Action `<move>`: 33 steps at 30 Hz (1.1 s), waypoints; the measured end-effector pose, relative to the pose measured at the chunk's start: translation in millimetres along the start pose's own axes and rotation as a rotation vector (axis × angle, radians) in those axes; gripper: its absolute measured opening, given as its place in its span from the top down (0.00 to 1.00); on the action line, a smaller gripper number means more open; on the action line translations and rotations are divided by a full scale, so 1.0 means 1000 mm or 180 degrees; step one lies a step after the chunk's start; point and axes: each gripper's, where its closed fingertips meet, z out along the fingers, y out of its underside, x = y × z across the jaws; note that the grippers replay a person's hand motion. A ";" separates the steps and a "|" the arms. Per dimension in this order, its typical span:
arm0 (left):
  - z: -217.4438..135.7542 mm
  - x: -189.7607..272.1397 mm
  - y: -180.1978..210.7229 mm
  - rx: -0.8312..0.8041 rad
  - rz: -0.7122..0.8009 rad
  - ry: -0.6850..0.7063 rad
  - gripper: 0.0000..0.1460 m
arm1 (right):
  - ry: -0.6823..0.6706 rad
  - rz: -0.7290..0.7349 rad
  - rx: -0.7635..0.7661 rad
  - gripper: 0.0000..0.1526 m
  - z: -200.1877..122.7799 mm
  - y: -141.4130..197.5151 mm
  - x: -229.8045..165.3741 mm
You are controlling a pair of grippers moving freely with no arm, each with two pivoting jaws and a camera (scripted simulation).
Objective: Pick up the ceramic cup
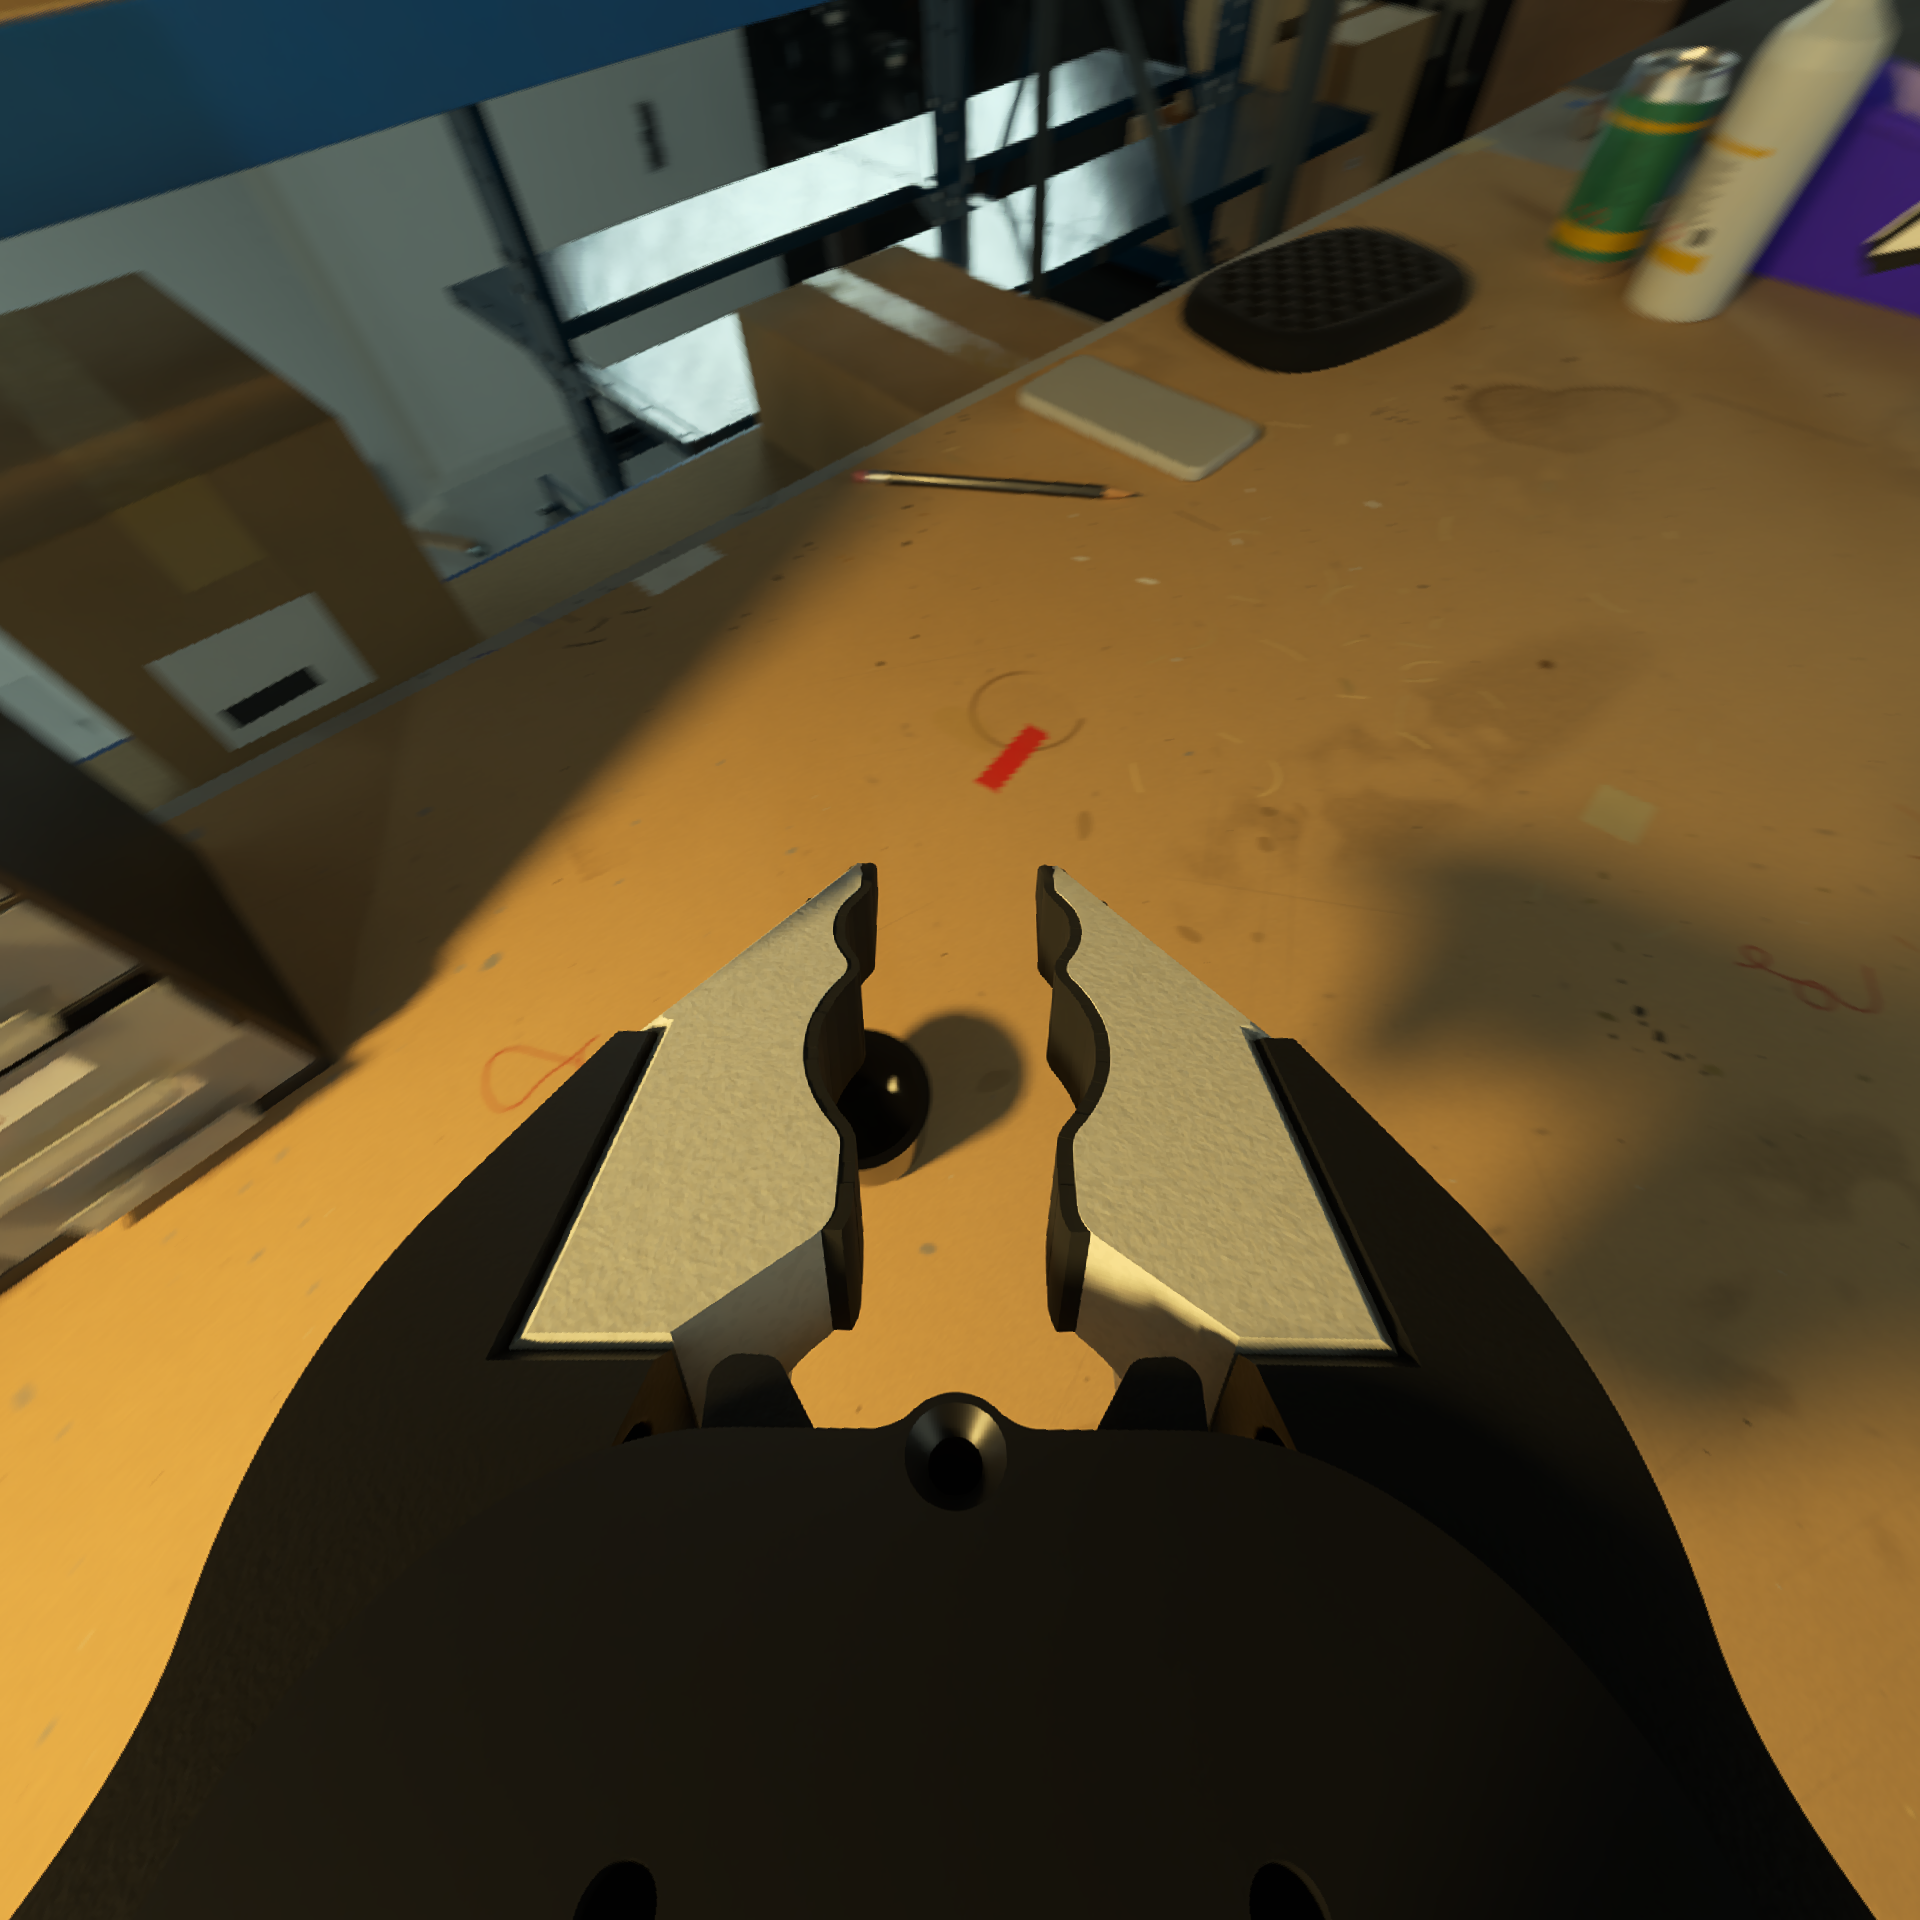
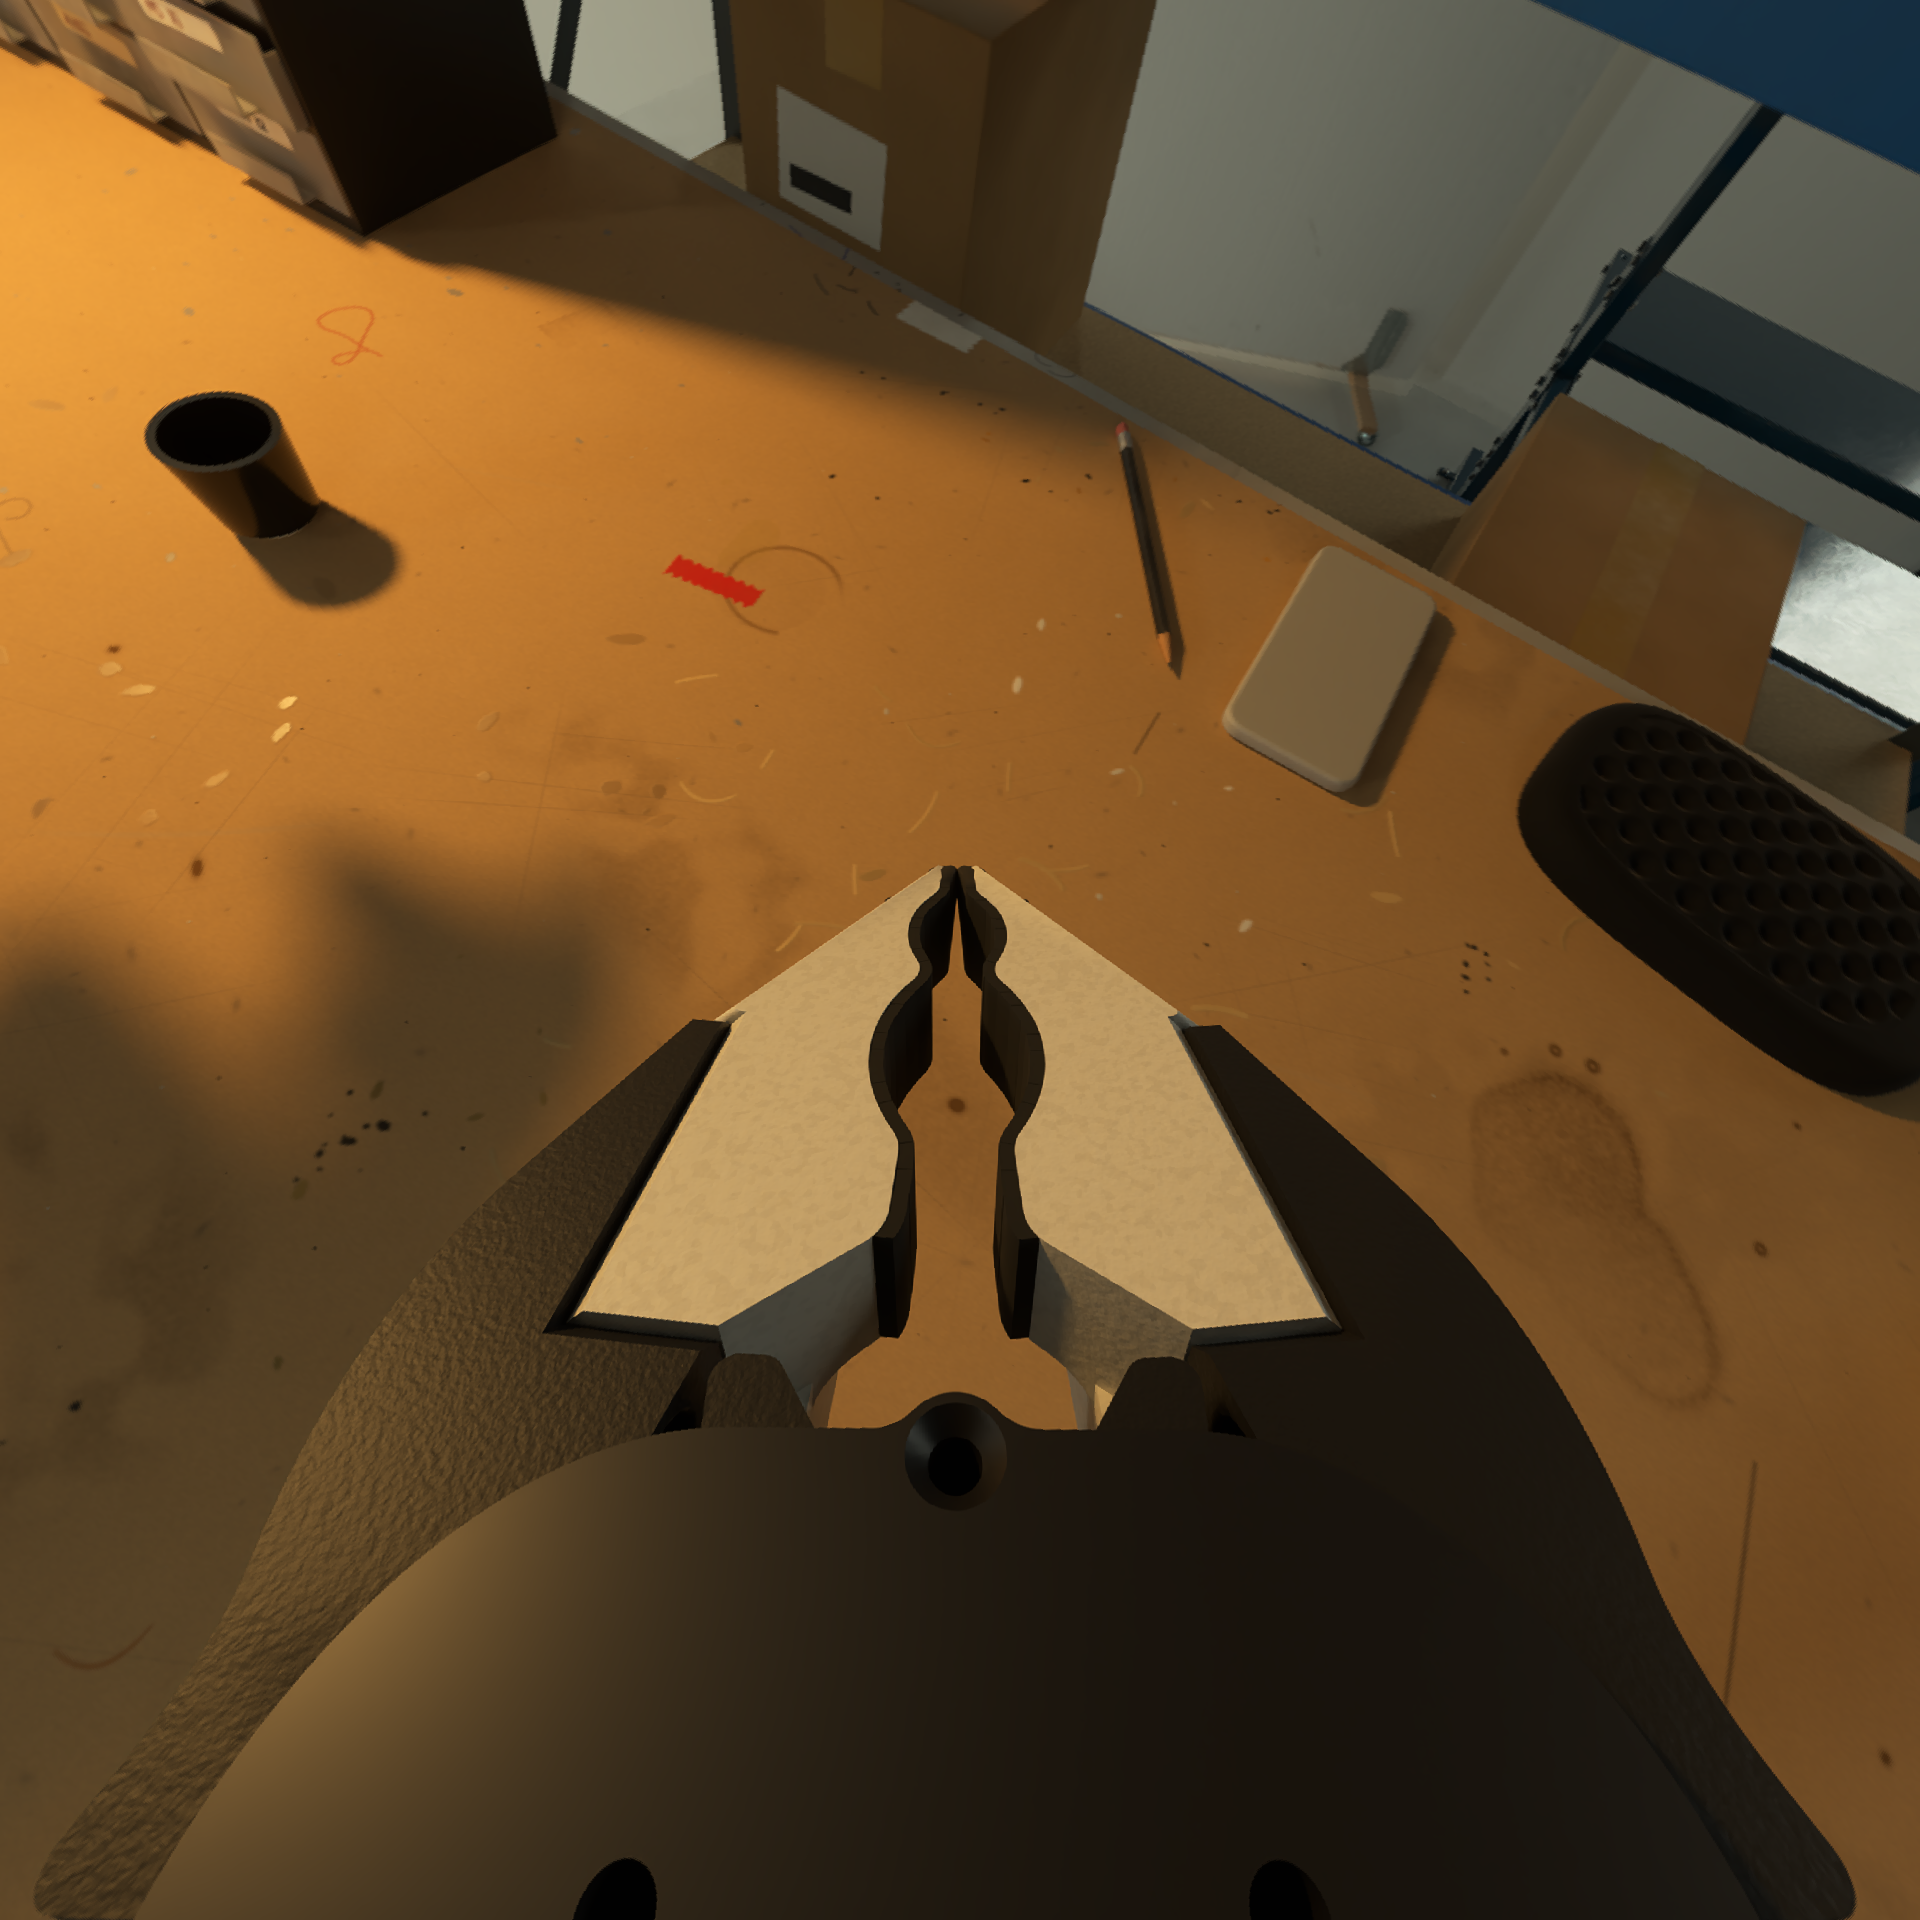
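Note:
The ceramic cup (image 2: 234,464) is a black, handle-less cylinder standing upright on the wooden table, far left in the right wrist view. In the left wrist view the cup (image 1: 885,1103) shows from above, partly hidden behind my left finger. My left gripper (image 1: 956,883) is open and hovers above the cup, which sits below the left side of the gap between the fingers. My right gripper (image 2: 956,878) is shut and empty, far to the right of the cup.
A pencil (image 2: 1146,545), a beige flat block (image 2: 1333,665) and a black perforated pad (image 2: 1735,894) lie near the table's far edge. A red tape strip (image 2: 715,582) marks the table middle. A green can (image 1: 1636,156) and white bottle (image 1: 1766,166) stand far right. Dark drawers (image 2: 343,94) stand left.

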 end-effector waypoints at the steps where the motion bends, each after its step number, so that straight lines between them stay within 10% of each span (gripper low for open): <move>1: -0.003 -0.004 0.001 -0.0030 -0.0014 -0.0123 0.79 | 0.0020 0.0015 0.0013 1.00 -0.003 0.001 0.004; 9: 0.015 -0.028 0.039 -0.0888 0.0101 -0.0927 0.60 | 0.0052 0.0156 0.0138 1.00 -0.017 0.002 0.023; 33: 0.067 -0.042 0.116 -0.2109 0.0811 -0.0713 0.39 | -0.0092 0.0024 -0.0148 1.00 -0.003 0.018 0.016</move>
